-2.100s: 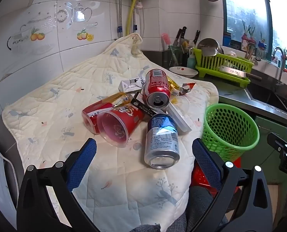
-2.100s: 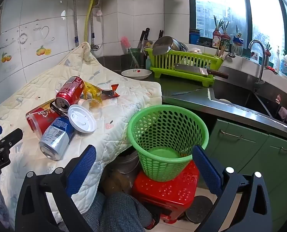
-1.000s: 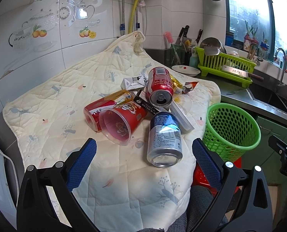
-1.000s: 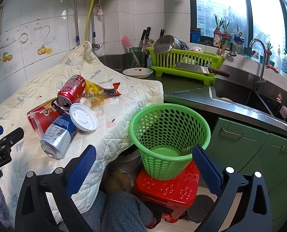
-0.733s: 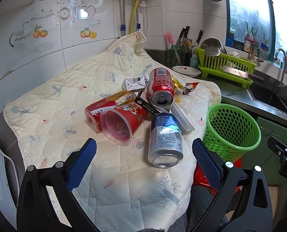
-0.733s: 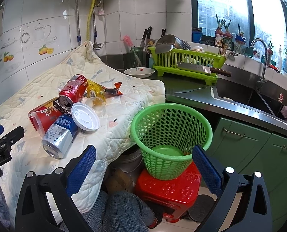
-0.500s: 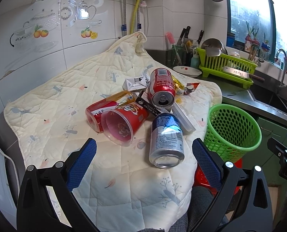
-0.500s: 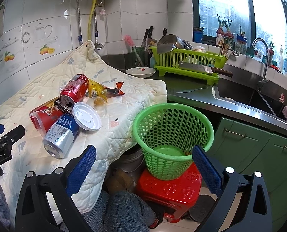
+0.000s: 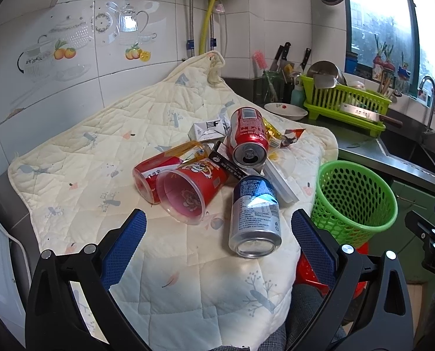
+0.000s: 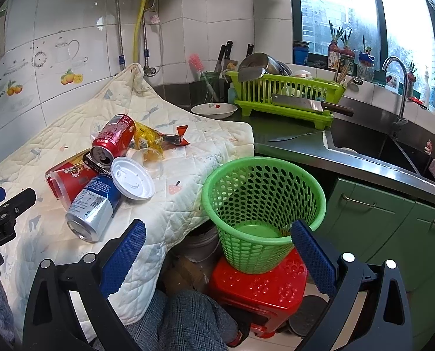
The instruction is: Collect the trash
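Note:
A heap of trash lies on a quilted cloth [image 9: 106, 146]: a blue and silver can [image 9: 254, 213] on its side, a red can [image 9: 248, 137], two red paper cups [image 9: 194, 190], a white lid [image 10: 132, 177], a small white carton [image 9: 208, 128] and yellow wrappers [image 10: 150, 137]. An empty green mesh basket [image 10: 261, 204] stands on a red stool [image 10: 261, 295] to the right of the cloth. My left gripper [image 9: 218, 228] is open, just short of the blue can. My right gripper [image 10: 218, 231] is open above the basket's near rim.
A green dish rack [image 10: 287, 96] with a cleaver, a white bowl [image 10: 214, 109], knives and a brush stand on the dark counter behind. A sink [image 10: 372, 146] with a tap lies at the right over green cupboards. A person's checked trouser leg [image 10: 182, 318] shows below.
Both views have drifted slightly up and right over two seconds. The trash and the basket have not moved. Both grippers stay open.

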A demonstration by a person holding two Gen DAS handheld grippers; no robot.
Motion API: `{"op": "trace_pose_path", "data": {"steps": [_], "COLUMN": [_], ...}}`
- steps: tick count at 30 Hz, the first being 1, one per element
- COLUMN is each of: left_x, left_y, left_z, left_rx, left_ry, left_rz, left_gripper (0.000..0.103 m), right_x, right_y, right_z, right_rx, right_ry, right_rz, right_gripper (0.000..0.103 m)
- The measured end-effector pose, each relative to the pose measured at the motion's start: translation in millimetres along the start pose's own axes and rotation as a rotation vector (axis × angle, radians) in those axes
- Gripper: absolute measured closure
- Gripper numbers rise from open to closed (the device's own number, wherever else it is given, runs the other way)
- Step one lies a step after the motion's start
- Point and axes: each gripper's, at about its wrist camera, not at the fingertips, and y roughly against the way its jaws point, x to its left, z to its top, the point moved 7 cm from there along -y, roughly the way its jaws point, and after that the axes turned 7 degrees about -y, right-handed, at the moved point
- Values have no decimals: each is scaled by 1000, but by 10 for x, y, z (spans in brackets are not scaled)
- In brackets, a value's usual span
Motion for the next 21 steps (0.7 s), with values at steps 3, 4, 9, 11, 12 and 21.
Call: {"op": "trace_pose_path", "data": {"steps": [3,4,9,11,12,21], "left_x": [-3,-5,3,3,3,-4], "left_y": [20,27,45,55,60,95], "left_z": [10,13,32,35,36,73], "left_rx": [-6,-8,-15,-18,-19,-31], "left_ry": [-1,-2,1,0,0,-1], "left_rz": [0,0,-3,-2,-2,-2], "left_gripper": [5,5,5,5,5,5], "right_x": [-4,-7,-5,0,3,13], "right_y": [8,14,53,64,69,91], "right_z": [11,11,19,15,18,31], "right_rx": [-3,-6,-25,-29,-30,-34], "right_ry": [-4,-5,-8,-5,-5,-8], "right_rz": [1,2,3,2,4,9], "right_gripper": [6,6,6,7,7,7]}}
